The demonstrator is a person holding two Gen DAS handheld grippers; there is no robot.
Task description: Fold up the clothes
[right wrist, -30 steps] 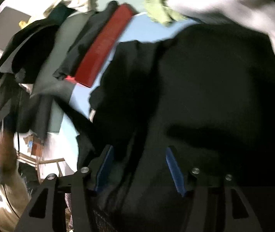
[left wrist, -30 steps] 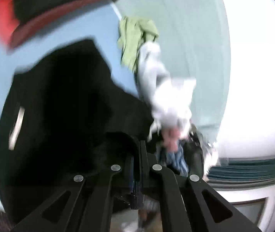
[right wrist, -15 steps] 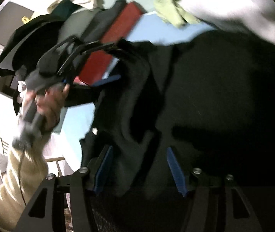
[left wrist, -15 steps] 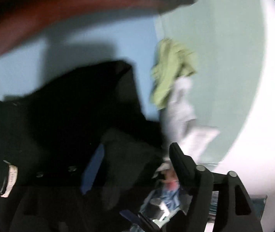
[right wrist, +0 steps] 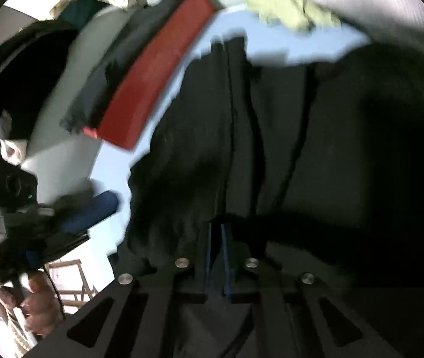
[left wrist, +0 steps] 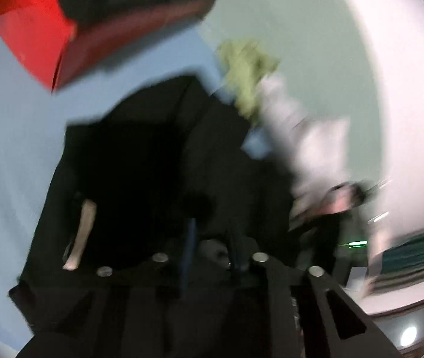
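Observation:
A black garment [left wrist: 140, 161] lies spread on the light blue surface [left wrist: 12, 137]; it fills most of the right wrist view [right wrist: 316, 149]. A pale label [left wrist: 82, 232] shows on it. My left gripper [left wrist: 212, 247] is low at the garment's near edge, its blue-padded fingers a narrow gap apart with dark cloth around them; the view is blurred. My right gripper [right wrist: 216, 253] is shut on a fold of the black garment. The left gripper also shows at the left of the right wrist view [right wrist: 72, 214].
A stack of folded red and dark clothes [right wrist: 158, 74] lies beyond the garment, also in the left wrist view [left wrist: 92, 26]. A crumpled green garment [left wrist: 244, 68] and a white garment [left wrist: 307, 143] lie at the far side. More dark clothes [right wrist: 27, 68] pile at left.
My right gripper has shut on the black cloth. My left gripper's fingers have come closer together and it has dropped back to the garment's near edge.

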